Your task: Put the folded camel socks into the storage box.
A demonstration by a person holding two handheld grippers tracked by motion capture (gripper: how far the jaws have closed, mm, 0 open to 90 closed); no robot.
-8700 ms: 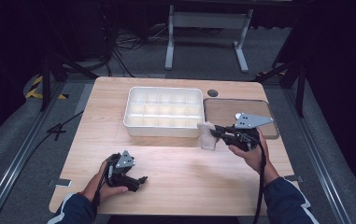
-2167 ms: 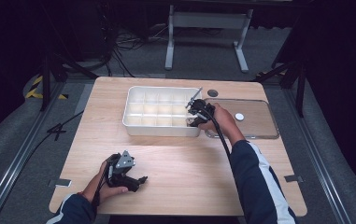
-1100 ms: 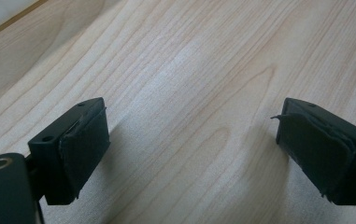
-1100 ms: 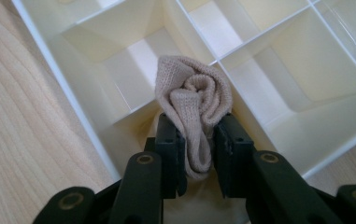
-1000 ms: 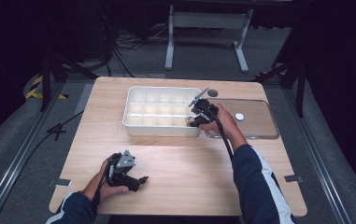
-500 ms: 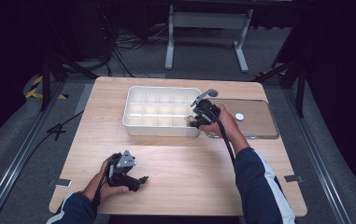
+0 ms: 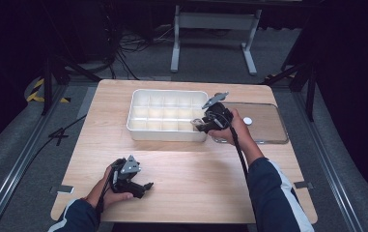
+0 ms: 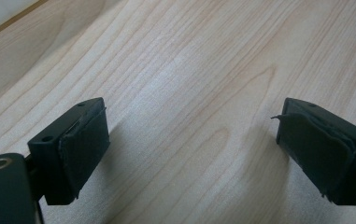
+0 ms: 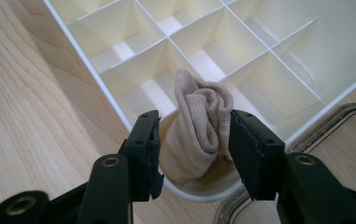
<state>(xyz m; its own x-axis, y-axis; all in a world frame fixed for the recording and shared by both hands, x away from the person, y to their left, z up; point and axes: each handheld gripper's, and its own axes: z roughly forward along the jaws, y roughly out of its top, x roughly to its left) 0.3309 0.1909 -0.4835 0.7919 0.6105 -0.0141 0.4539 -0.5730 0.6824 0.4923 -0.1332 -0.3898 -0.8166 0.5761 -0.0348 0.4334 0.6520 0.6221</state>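
Sock [image 9: 199,126] sitting rolled up in corner pocket of white box [image 7: 138,126] — pocket nearest see-through lid [image 7: 268,133]. Right gripper [image 9: 194,140] hanging just over that corner, jaws having just been opening, pads off sock on both sides, sock standing between them. Looks like letting go so sock stays tucked in pocket. Left gripper [image 7: 145,186] resting on table [image 7: 196,174] well away from box, near person's edge — jaws spread wide, holding nothing, likely just waiting its turn.
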